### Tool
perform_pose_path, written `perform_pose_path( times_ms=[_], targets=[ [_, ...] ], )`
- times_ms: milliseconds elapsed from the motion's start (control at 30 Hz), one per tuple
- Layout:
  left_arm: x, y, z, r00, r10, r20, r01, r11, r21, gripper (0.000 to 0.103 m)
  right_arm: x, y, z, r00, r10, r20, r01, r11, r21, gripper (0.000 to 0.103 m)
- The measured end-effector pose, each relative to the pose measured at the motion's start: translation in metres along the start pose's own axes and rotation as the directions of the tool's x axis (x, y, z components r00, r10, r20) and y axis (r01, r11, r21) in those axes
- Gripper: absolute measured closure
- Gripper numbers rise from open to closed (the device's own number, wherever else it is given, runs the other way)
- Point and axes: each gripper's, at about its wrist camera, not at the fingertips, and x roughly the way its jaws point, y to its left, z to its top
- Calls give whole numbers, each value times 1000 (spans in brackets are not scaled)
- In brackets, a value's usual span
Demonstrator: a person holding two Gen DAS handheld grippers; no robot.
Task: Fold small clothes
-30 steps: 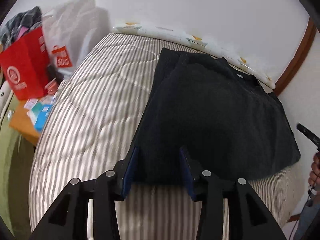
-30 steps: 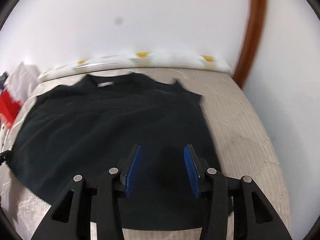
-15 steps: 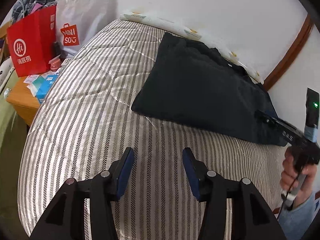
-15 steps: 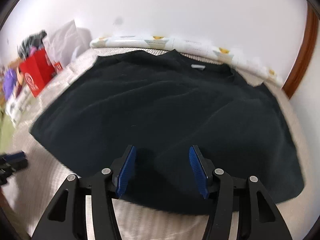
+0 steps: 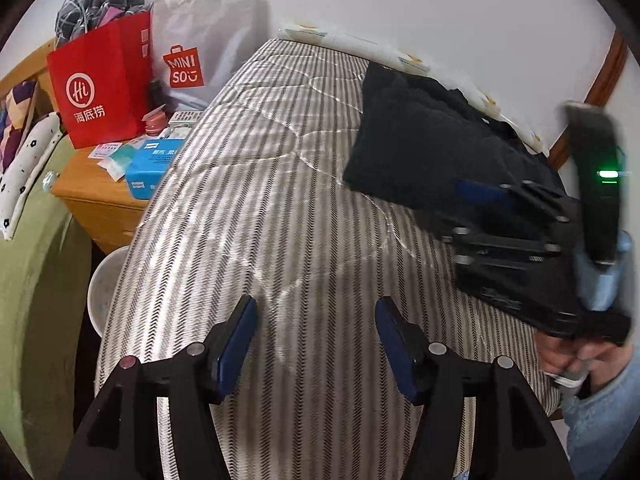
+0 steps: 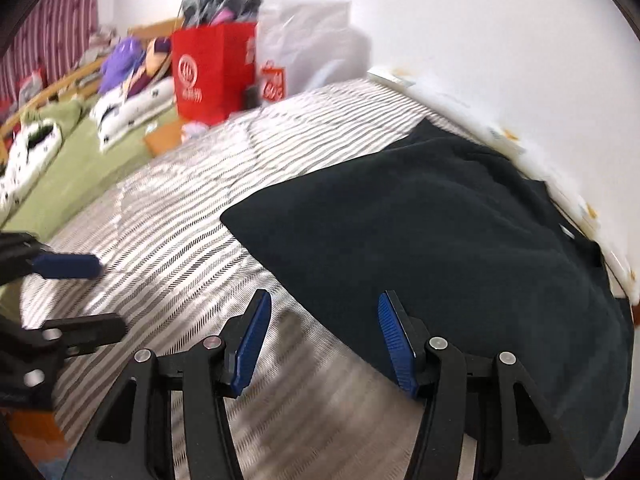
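Observation:
A black folded garment (image 5: 420, 148) (image 6: 440, 248) lies flat on the striped bed (image 5: 260, 200) (image 6: 180, 216), against the wall side. My left gripper (image 5: 316, 332) hovers over bare striped cover, well short of the garment; its jaws are opening with nothing between them. My right gripper (image 6: 324, 332) stands open at the garment's near edge, empty, its right finger over black cloth. The left wrist view shows the right gripper (image 5: 476, 208), blurred, at the garment's near corner, held by a hand (image 5: 568, 356). The left gripper (image 6: 60, 292) shows at the left edge of the right wrist view.
A wooden nightstand (image 5: 96, 192) left of the bed carries a red paper bag (image 5: 104, 84) (image 6: 212, 68), a white shopping bag (image 5: 200, 48) and small boxes. A green cover (image 5: 36, 280) (image 6: 80, 152) with pillows lies further left. The white wall (image 5: 400, 0) borders the bed.
Both grippers have pulled back off the garment, which now lies released on the bed. The left jaws widened. The right gripper swung left and rolled, and now shows in the left view.

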Motion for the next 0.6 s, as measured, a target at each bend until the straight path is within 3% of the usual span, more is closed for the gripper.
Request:
perform_pose_path(
  times_ms=[167,200,233,267,300,333,467,600],
  targets=[
    [4,5,3,1000,-1,12,1,1000,-2,43,13,11,9,998,-52,25,52,999,0,45],
    [5,5,3,1000,0,18,0,1000,0,43,16,10,10,998,-62,30,62,998,1,49],
    [6,5,4,1000,0,23,0,1000,1,42,17,12,11,996,-75,39,75,997,2,56],
    [7,5,6,1000,0,25,0,1000,1,42,16,12,11,992,-106,62,106,994,1,80],
    [8,4,7,1000,1,29,-1,1000,4,41,16,11,12,991,-115,73,115,993,6,86],
    [9,2,8,1000,0,32,-1,1000,8,41,12,4,14,994,-76,80,74,997,33,90],
    [17,-9,14,999,-9,37,8,1000,29,41,-15,-30,12,990,8,139,-33,984,176,92],
    [25,-29,19,999,-13,45,11,998,55,41,-53,-58,7,976,-21,218,-34,968,249,93]
  ],
)
